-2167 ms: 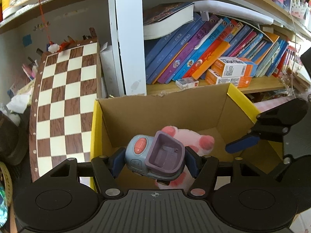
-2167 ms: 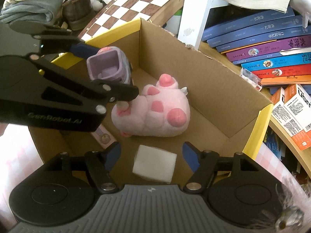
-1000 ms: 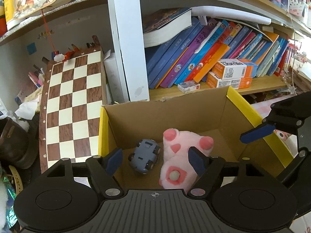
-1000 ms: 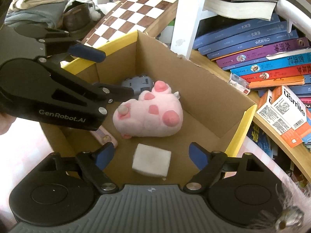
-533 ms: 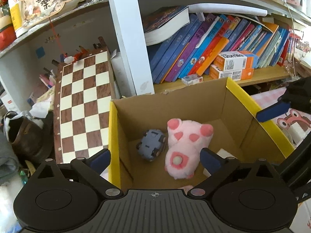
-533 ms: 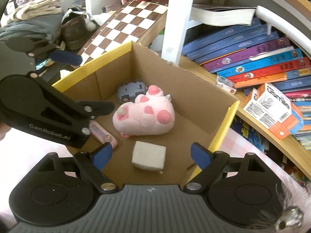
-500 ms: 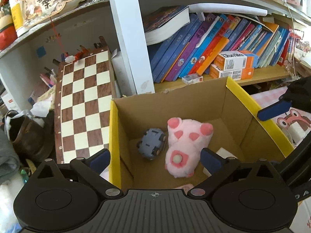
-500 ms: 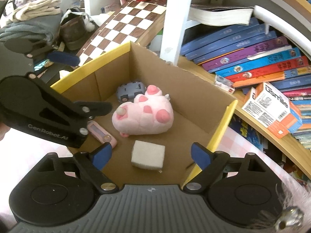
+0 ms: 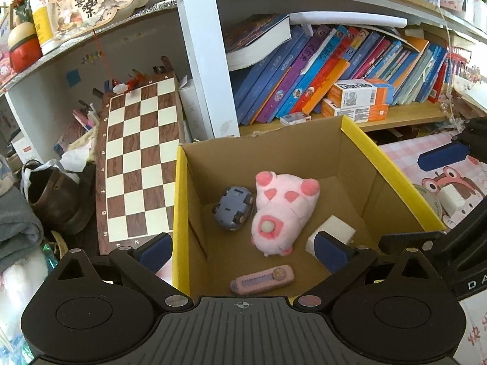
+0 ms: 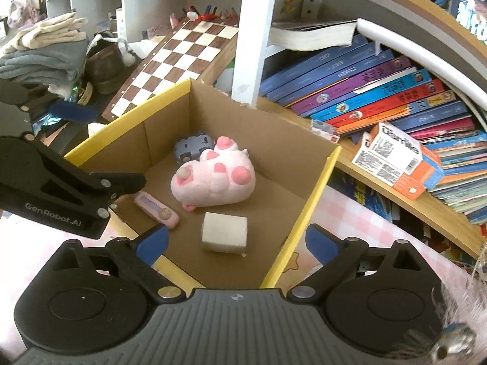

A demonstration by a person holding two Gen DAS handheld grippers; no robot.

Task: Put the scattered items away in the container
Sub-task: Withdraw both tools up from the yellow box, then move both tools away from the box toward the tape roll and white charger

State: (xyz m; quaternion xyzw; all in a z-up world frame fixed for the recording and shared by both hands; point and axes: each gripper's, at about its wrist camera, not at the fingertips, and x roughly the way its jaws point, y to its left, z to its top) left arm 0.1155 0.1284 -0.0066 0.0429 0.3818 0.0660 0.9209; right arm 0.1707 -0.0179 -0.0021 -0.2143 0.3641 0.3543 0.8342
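The left gripper (image 9: 242,251) hangs above the near wall of the cardboard box (image 9: 392,164), its blue-padded jaws spread wide and holding nothing; one pad sits outside the box's left yellow edge, the other over the box floor. The right gripper (image 10: 236,241) is likewise spread wide and empty, poised over the box's near corner, one jaw inside the rim and one outside it above the pink checked cloth (image 10: 359,222).

Nearest on the box floor lies a pink comb-like case (image 9: 262,279), flat, with a small round face at one end. Just beyond it, to the right, sits a white foam block (image 10: 224,232), apart from the other items. Farther in lies a pink plush pig (image 9: 281,213) on its back, darker pink feet up, a pale round tail button toward the left wrist camera. Touching its side is a small blue-grey toy car (image 9: 233,208), overturned so its underside and wheels face up, close to the left wall.

The box is plain brown inside with yellow tape along its side rims. Behind it stands a white shelf post (image 9: 207,51), with a chessboard (image 9: 137,158) leaning to the left and a row of slanting books (image 9: 319,76) to the right.
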